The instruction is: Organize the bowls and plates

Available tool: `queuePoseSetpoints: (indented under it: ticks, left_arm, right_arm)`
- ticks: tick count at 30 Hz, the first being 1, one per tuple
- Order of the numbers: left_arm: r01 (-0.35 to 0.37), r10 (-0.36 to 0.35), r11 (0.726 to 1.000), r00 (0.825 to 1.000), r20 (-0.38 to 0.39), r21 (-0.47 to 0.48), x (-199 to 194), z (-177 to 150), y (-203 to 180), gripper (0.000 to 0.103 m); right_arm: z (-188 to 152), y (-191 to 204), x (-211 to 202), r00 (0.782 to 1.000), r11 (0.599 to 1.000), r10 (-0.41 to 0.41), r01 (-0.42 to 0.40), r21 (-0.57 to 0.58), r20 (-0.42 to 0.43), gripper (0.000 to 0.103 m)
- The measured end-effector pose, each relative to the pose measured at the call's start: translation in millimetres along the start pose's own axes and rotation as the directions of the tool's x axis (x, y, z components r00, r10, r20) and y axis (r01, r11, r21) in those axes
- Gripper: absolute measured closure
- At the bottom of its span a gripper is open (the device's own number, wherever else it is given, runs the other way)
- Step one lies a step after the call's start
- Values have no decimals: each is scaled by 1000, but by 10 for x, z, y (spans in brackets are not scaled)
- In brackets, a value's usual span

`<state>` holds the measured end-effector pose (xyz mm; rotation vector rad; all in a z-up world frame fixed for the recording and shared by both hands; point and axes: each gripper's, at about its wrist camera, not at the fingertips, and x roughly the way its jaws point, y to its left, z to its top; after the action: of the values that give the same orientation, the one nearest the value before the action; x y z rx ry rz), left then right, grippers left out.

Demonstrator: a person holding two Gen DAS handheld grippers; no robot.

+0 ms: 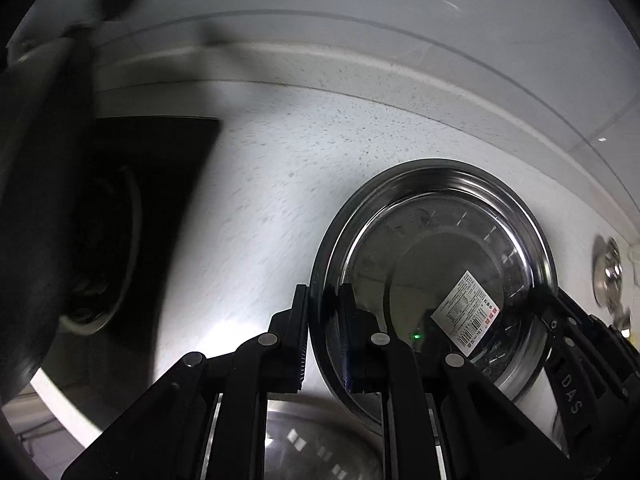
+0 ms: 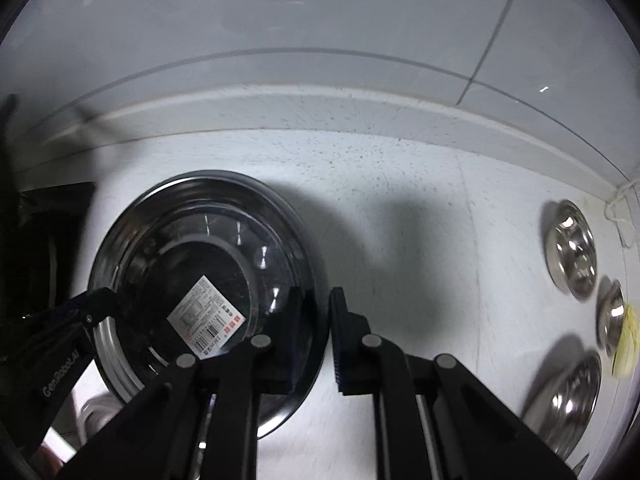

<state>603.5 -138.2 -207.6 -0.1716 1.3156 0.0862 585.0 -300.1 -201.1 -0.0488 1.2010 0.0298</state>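
The steel bowl [image 1: 436,276] was gripped on opposite rims by the left gripper [image 1: 324,340] and right gripper [image 2: 316,340], seemingly raised above the countertop [image 2: 380,208]. Level, matched carrying was judged advisable.

Both tools are seen as matte black plastic linkages, each arm jointed with round silver-grey pivot pins. The left tongs [image 1: 326,344] are fitted with flat pads ribbed in fine ridges, a blue edge being visible on one pad, and pale metal rails are seen between the arms below. The right tongs [image 2: 320,340] are built alike; white lettering is printed on each tool's side where the opposite camera catches it.
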Motion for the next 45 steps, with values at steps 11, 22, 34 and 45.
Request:
queuePoseSetpoints:
  ticks: [11,22,34,45]
  left_arm:
    - [-17,17,1000,1000,-8,27,-221,-1125,816,93]
    - [-107,108,989,994,-12,98,450,-1406,929,92]
    - [-94,91,993,995,48,67,-173,-1724,1079,37]
    - [71,-96,950,993,70,304,-774,-1643,-415,22]
  right_arm:
    - [-1422,717,-487,998,998,66,-66,-18,-19,91]
    - [-1873,1020,-107,997,998,37,-39,-44,-62,87]
    - [-1802,369,-322,991,979,128,-120,165,-34,63]
    - [-2079,-1604,-1489,980,882,-69,-29,470,189,53]
